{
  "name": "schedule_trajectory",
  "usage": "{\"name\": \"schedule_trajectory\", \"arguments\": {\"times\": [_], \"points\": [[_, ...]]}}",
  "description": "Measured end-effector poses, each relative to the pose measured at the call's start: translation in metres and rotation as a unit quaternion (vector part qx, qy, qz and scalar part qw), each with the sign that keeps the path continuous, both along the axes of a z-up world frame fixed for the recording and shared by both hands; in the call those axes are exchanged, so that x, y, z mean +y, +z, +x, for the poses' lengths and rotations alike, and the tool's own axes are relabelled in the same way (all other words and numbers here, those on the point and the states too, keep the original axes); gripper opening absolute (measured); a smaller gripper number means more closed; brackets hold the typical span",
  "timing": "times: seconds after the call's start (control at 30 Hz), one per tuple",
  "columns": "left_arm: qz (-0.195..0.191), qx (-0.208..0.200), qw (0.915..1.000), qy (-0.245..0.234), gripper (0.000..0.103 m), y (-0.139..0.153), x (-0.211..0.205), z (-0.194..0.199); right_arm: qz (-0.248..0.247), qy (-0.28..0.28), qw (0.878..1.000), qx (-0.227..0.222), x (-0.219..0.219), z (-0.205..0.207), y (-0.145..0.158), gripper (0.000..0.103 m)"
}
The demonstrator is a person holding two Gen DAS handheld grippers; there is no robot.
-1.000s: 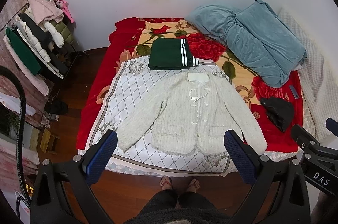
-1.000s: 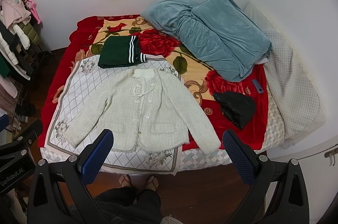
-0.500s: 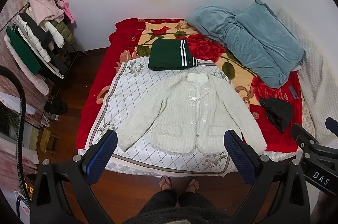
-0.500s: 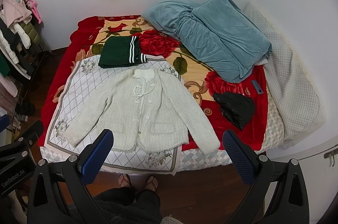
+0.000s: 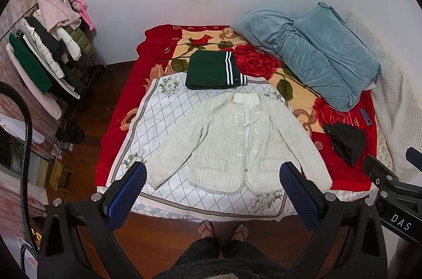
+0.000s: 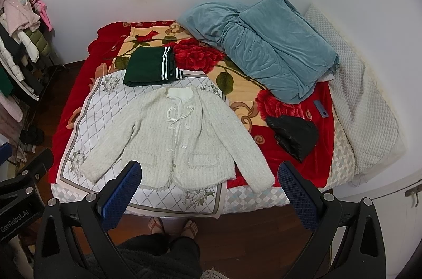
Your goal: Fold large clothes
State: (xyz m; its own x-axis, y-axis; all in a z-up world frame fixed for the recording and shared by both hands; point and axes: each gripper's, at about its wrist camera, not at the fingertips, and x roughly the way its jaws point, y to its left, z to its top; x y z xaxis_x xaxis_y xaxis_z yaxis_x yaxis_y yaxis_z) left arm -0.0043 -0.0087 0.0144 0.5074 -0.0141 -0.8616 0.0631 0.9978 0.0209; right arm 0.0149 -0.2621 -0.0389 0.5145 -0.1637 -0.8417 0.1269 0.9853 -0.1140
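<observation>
A cream knitted cardigan (image 5: 232, 142) (image 6: 174, 136) lies flat and face up on a white checked cloth (image 5: 168, 110) (image 6: 105, 105) on the bed, sleeves spread to both sides, hem toward me. Behind its collar sits a folded dark green garment with white stripes (image 5: 213, 71) (image 6: 150, 67). My left gripper (image 5: 213, 181) hovers high above the near bed edge, open and empty, blue pads wide apart. My right gripper (image 6: 211, 180) hangs likewise, open with nothing in it. Each gripper's body shows at the edge of the other's view.
A blue-grey quilt (image 5: 316, 52) (image 6: 266, 52) is heaped at the back right of the red floral blanket (image 5: 124, 105). A black bag (image 5: 345, 142) (image 6: 292, 134) lies right of the cardigan. A clothes rack (image 5: 44, 52) stands left. The person's sandalled feet (image 5: 224, 227) touch the wooden floor.
Both views have drifted only slightly; the cardigan and other items lie unmoved and both grippers stay open.
</observation>
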Motion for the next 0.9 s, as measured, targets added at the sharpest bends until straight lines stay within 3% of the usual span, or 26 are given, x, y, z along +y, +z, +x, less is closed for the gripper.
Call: {"name": "schedule_trajectory", "arguments": {"times": [0.9], "points": [[-0.003, -0.009, 1.0, 0.0, 0.103, 0.008, 0.005, 0.007, 0.004, 0.0, 1.0, -0.001, 0.004, 0.01, 0.009, 0.103]]}}
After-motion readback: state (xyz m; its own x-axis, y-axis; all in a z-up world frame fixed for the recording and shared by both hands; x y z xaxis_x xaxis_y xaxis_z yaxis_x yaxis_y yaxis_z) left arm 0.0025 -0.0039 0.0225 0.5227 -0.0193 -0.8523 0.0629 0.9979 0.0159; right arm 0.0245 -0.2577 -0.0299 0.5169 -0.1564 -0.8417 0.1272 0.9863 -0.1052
